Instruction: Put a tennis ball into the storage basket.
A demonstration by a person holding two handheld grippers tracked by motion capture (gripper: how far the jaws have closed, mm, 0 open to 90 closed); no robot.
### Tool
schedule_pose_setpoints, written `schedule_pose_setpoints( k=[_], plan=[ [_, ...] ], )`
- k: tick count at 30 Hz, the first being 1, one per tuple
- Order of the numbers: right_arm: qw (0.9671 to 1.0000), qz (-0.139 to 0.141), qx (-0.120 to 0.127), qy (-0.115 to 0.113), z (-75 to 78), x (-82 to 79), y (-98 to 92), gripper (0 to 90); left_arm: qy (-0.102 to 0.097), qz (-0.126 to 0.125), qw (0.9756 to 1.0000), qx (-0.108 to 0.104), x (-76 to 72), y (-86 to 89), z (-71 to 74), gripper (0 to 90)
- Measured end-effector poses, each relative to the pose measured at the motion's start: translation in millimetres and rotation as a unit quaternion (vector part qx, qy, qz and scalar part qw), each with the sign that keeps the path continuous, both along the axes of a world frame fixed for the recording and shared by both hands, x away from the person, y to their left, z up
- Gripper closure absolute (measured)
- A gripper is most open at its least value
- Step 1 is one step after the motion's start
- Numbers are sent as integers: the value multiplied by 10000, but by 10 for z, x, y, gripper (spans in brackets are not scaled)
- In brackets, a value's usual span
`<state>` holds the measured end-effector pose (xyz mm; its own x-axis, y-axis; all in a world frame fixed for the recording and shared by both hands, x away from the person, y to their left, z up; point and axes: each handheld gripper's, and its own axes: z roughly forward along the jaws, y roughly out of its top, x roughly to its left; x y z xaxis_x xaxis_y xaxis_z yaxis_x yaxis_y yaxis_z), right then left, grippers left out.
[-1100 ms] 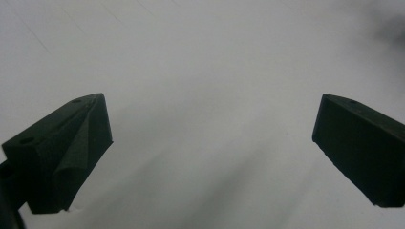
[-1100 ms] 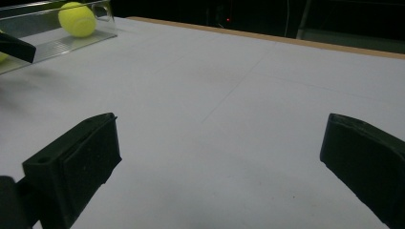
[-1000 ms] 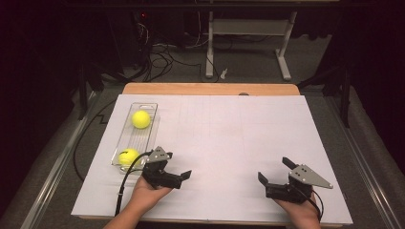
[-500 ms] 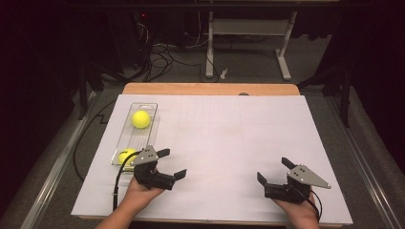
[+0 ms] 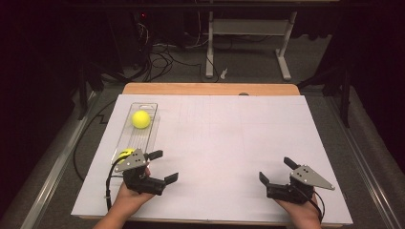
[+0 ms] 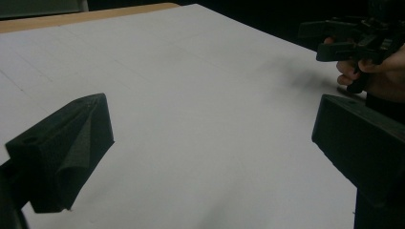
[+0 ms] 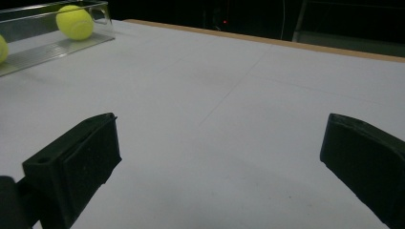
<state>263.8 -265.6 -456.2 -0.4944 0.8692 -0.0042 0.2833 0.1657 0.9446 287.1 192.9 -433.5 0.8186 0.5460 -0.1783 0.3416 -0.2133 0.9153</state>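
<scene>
Two fuzzy balls (image 5: pixel 140 119) — clear (probably plastic) tray (image 5: pixel 149 110).

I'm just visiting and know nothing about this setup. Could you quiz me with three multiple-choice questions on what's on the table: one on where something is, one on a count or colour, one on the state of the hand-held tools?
1. Where does the clear tray lie on the table?
A. far right
B. left side
C. centre

2. How many yellow balls are in it?
A. one
B. two
C. four

3. How do the jaws of the two tools stand?
A. both apart, holding nothing
B. both closed on a ball
C. one closed on the tray

Answers: 1 B, the tray sits left, ahead of the left tool. 2 B, a far ball and a near ball. 3 A, the left tool and right tool show bare paper between their jaws.
</scene>
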Motion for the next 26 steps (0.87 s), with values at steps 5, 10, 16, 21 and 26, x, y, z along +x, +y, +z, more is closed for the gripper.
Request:
schedule_pose_setpoints(
  k=[5, 10, 16, 21, 26],
  plan=[
    [10000, 14, 14, -43, 16, -13, -17, 5, -7, 92, 9999, -90, -22, 89, 52, 15],
    [10000, 15, 27, -63, 24, -20, -37, 5, -8, 317, 9994, -149, -29, 256, 69, 17],
    [10000, 12, 35, -85, 33, -21, -45, 5, -34, 407, 9989, -214, -28, 341, 107, 17],
    [9999, 25, 27, -102, 35, -21, -34, 5, -6, 423, 9990, -171, -16, 372, 112, 17],
    [9999, 36, 33, -114, 36, -20, -34, 5, -34, 455, 9988, -155, -21, 382, 127, 17]
  ],
)
